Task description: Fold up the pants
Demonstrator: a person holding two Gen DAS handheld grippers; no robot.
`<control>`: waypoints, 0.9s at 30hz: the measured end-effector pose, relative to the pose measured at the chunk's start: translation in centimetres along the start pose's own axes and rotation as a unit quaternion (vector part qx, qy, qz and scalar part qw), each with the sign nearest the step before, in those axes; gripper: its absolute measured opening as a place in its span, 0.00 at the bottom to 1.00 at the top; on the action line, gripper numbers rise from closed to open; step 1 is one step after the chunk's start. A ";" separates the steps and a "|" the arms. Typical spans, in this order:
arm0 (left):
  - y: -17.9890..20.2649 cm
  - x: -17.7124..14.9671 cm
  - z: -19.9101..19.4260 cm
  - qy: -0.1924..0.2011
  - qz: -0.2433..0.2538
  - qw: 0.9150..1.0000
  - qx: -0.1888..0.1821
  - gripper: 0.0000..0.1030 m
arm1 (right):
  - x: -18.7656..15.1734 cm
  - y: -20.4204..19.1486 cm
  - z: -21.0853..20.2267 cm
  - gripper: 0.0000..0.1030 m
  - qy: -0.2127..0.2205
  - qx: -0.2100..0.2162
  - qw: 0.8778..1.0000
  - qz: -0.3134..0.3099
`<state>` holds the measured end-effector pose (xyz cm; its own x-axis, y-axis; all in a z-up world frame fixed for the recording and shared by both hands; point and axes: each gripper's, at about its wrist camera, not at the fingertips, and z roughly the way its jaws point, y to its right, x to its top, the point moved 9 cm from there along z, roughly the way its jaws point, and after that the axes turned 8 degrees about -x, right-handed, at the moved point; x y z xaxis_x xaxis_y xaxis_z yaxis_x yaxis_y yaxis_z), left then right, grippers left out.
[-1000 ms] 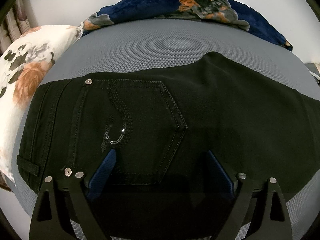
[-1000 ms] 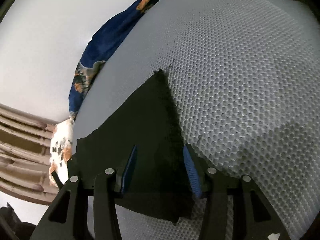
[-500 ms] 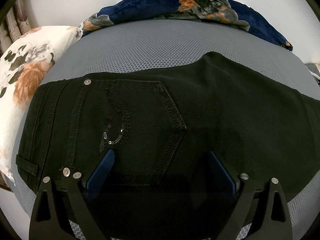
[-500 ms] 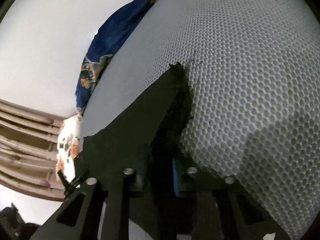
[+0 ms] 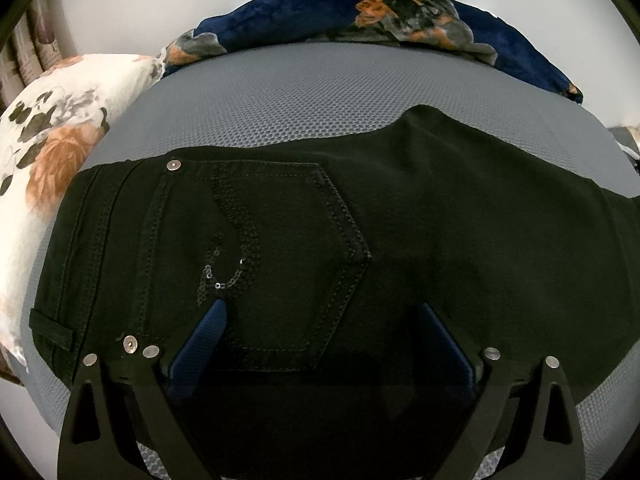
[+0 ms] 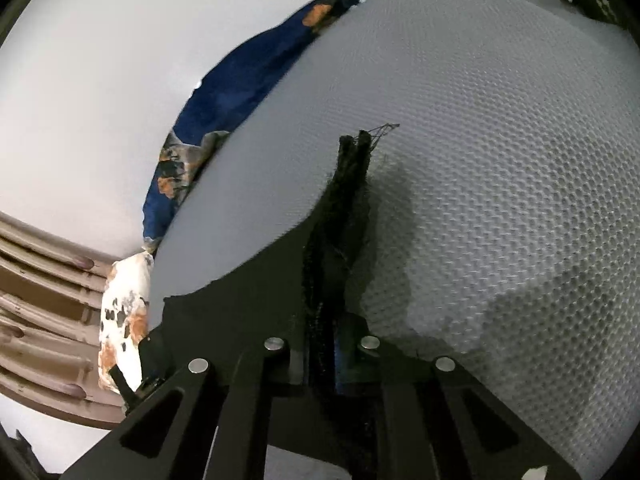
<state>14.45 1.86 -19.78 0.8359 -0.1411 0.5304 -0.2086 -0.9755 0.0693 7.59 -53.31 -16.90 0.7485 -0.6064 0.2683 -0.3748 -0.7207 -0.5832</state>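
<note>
Covering most of both views, a grey honeycomb-mesh mattress carries everything else. Across the middle of that mattress lie the black denim pants, spread flat with a stitched, sequinned back pocket facing up and the waistband toward the mattress's left edge. Along the mattress's far edge rests a navy blanket with orange and grey flowers, and against its left edge sits a white pillow printed with orange blooms and dark leaves.

Over the pocket end of the pants hangs the left gripper, its blue-padded fingers spread wide with cloth beneath them and nothing pinched. At the other end of the pants, the right gripper is closing its jaws on a bunched hem edge; the pads are nearly together with the fabric clamped between them, and the hem stands raised off the mattress, frayed threads showing at its tip.
</note>
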 end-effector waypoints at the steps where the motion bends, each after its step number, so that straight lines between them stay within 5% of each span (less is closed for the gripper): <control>1: 0.0 0.0 0.0 0.000 0.000 1.000 -0.001 0.93 | -0.1 -0.6 -0.1 0.08 0.002 -0.002 1.000 -0.005; 5: 0.2 0.2 -0.4 -0.006 -0.011 1.000 -0.003 0.93 | -0.2 -3.0 -0.5 0.08 0.008 -0.002 1.000 -0.013; 11: 0.9 1.3 -1.9 0.011 -0.057 0.997 -0.058 0.93 | -0.6 -6.7 -0.6 0.08 0.003 0.015 1.000 -0.025; 27: 1.1 2.3 -4.3 0.017 -0.030 0.996 -0.087 0.93 | -2.3 -14.4 2.0 0.08 -0.006 0.012 0.999 -0.047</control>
<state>13.93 1.18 -14.86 0.8328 -0.0741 0.5487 -0.2455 -0.9377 0.2459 12.35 -40.85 -10.64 0.7869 -0.5315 0.3135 -0.2892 -0.7665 -0.5734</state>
